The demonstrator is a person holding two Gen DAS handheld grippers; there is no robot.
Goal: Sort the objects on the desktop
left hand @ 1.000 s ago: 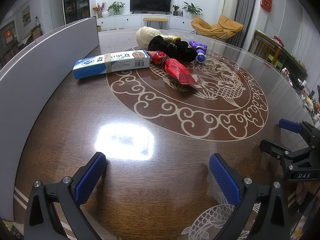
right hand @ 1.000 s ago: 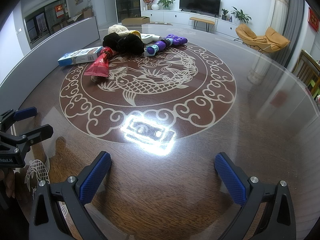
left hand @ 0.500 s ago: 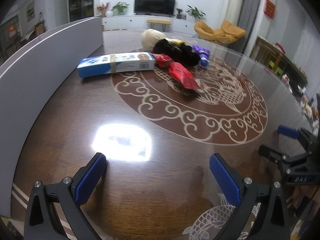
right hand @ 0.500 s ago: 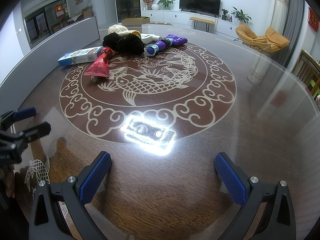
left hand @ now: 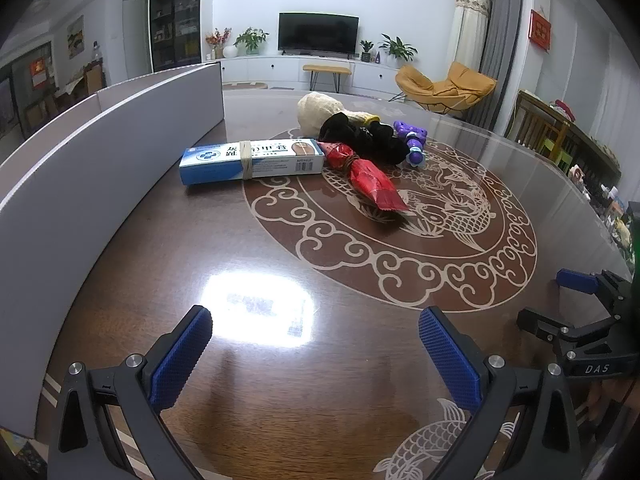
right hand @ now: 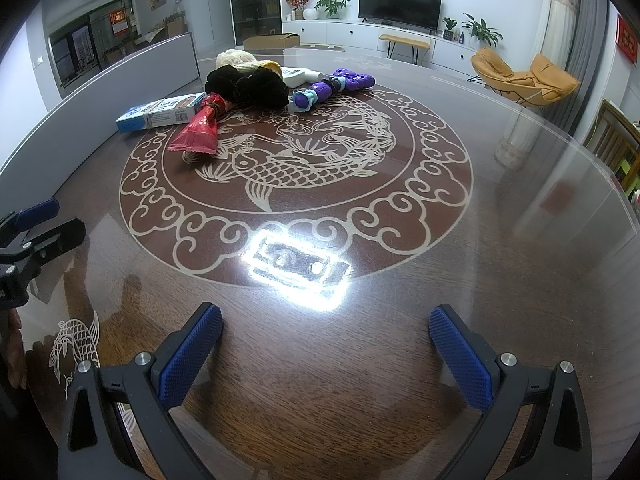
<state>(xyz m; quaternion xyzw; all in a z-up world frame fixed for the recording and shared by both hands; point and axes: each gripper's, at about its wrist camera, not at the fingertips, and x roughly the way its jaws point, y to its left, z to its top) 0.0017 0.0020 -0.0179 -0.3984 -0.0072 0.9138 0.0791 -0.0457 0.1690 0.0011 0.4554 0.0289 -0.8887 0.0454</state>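
Your left gripper (left hand: pixel 314 346) hangs low over the dark wooden tabletop (left hand: pixel 280 400), its blue-padded jaws spread wide with nothing between them. Your right gripper (right hand: pixel 326 346) is the same: jaws wide apart, holding nothing, above the near edge of the tabletop. Each gripper shows at the edge of the other's view, well apart from it.

All the objects to sort lie in a cluster at the far side of a pale carp-and-cloud medallion (right hand: pixel 296 168). A blue and white toothpaste box (left hand: pixel 252 162) with a rubber band around it lies nearest the grey partition wall (left hand: pixel 80 184). A red snack wrapper (left hand: pixel 370 184) touches its right end. Behind that sits a black fabric bundle (left hand: pixel 362 138), with a cream knitted item (left hand: pixel 318 110) further back and a purple toy (left hand: pixel 412 140) to the right.
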